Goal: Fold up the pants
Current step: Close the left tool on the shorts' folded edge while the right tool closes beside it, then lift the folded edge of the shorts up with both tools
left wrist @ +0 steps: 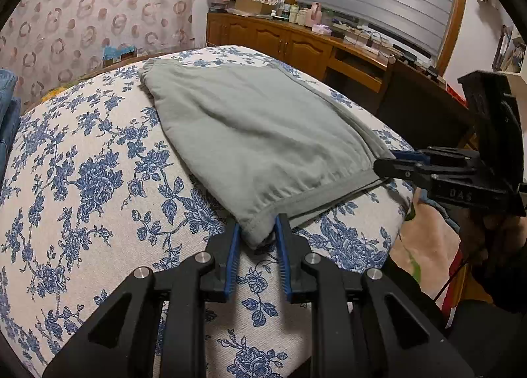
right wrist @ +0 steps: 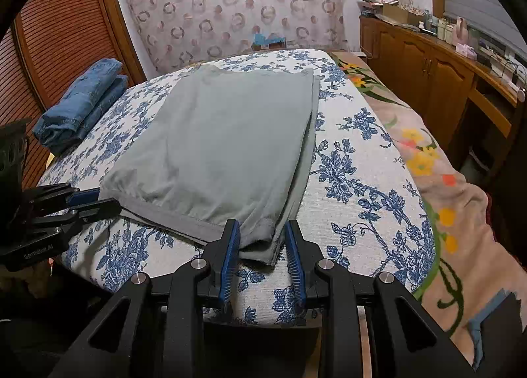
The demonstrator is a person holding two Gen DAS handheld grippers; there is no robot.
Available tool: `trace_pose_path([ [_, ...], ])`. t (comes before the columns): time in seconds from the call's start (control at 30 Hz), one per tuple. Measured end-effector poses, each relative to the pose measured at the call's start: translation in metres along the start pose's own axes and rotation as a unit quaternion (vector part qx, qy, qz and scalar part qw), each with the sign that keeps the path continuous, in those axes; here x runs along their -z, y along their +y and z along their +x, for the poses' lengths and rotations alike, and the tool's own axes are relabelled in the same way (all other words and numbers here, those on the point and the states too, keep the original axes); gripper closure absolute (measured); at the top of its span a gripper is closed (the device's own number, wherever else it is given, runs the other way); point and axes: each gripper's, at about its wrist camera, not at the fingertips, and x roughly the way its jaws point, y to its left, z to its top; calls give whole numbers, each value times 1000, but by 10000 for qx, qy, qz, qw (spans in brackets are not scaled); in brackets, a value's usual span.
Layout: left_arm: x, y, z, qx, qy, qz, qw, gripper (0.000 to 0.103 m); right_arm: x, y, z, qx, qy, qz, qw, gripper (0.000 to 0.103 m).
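1. Risk, uneven lift: each tool clamps only a small bite of cloth at a near corner of the pants [right wrist: 224, 147]. If one hand rises or travels ahead of the other, the layers are likely to shear apart and the fold line will skew.
2. Risk, layer slip: at the right-hand near corner the lower layers stick out past the top layer. A bite that misses one layer would probably leave it behind on the bed.
3. Risk, drag: the patterned bedspread [right wrist: 362, 160] looks coarse; pulling the pants across it instead of lifting could bunch the far end.
4. Pants, appearance: grey-green, soft, already folded lengthwise into a long panel, with light wrinkles and a darker waistband along the near edge.
5. Pants, position: flat on the bedspread, near edge at the foot of the bed, far edge toward the curtain.
6. Left tool [left wrist: 257, 233]: clamped on the near left corner of the pants.
7. Right tool [right wrist: 262, 239]: clamped on the near right corner of the pants.
8. Left of the pants: folded jeans [right wrist: 82, 101], well apart.
9. Right of the pants: a flowered blanket [right wrist: 438, 173], then a wooden cabinet [right wrist: 428, 81].
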Motion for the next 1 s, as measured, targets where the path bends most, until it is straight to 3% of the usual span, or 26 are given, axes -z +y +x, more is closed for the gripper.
trace_pose_path([
  [0.23,1,1,0,26,-35,-25,10000,81,-1,1,1,-97,-29,-41,9999,74],
  [0.33,1,1,-1,35,-61,-25,10000,88,1,1,1,-224,-26,-152,9996,89],
  [0.43,0,-1,-8,90,-174,18,9998,90,0,-6,0,-406,6,-107,9991,93],
  [1.0,-34,-9,-70,108,-994,188,9948,94,-22,-5,-47,-744,-813,-171,9938,96],
])
